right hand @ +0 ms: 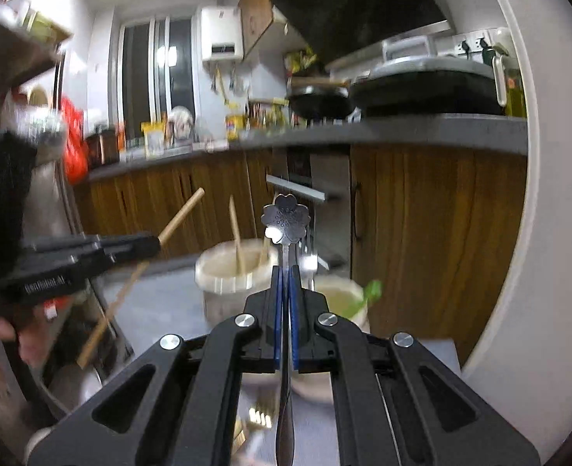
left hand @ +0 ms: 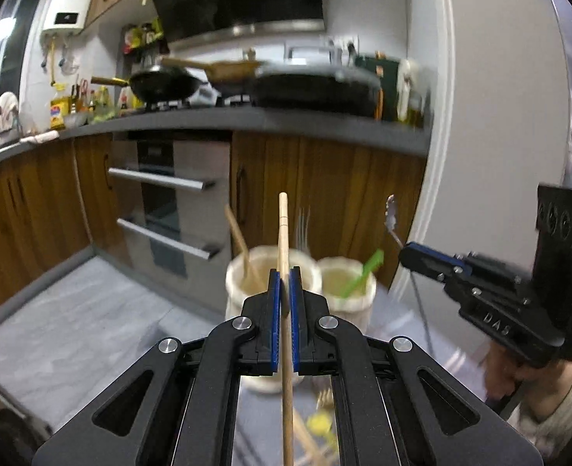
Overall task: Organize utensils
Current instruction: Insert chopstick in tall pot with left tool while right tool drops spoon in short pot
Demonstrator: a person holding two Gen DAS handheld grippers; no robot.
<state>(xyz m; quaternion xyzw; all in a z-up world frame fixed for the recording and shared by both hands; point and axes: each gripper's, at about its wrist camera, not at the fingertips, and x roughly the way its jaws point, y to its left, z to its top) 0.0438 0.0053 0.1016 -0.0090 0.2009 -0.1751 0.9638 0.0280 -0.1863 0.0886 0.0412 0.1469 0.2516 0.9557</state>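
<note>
My left gripper [left hand: 285, 275] is shut on a wooden chopstick [left hand: 283, 229] that stands upright, above and in front of two cream holders. The left holder [left hand: 243, 295] has a wooden chopstick [left hand: 239, 244] and a fork in it. The right holder [left hand: 359, 299] has a green utensil [left hand: 363, 272]. My right gripper [right hand: 286, 273] is shut on a metal spoon with a flower-shaped end [right hand: 286, 219], held upright before the same holders [right hand: 224, 272]. The right gripper [left hand: 406, 254] also shows at the right of the left wrist view. The left gripper [right hand: 152, 244] with its chopstick [right hand: 181, 211] shows at left.
The holders stand on a grey marble table [left hand: 84, 310]. More utensils lie on it below my left gripper [left hand: 321, 423]. Behind are wooden cabinets [left hand: 325, 194], an oven [left hand: 169, 202] and a counter with pans [left hand: 317, 89]. A white wall [right hand: 538, 233] stands at the right.
</note>
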